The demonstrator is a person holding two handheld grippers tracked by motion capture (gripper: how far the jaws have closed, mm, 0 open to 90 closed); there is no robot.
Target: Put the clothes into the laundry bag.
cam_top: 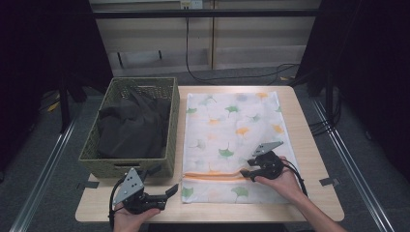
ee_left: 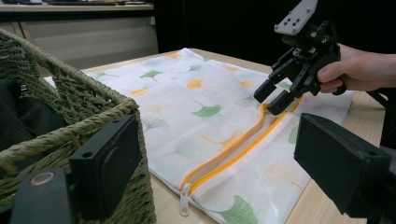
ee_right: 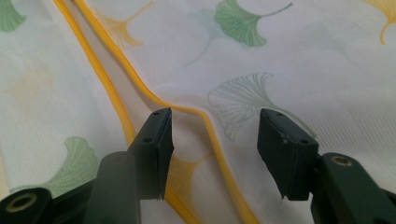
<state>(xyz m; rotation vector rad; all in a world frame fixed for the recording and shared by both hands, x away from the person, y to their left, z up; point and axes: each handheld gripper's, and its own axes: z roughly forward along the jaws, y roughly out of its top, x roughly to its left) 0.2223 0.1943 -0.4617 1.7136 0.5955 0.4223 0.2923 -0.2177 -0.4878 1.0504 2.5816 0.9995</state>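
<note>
The white mesh laundry bag [cam_top: 232,130] printed with green and orange ginkgo leaves lies flat on the surface [cam_top: 309,145], its long axis running away from the person, beside the woven basket [cam_top: 169,140]. Its orange zipper [cam_top: 212,176] crosses the near end, partly parted. The right tongs [cam_top: 247,170] hover released over the zipper's right end; the left tongs [cam_top: 164,181] rest released near the basket.
</note>
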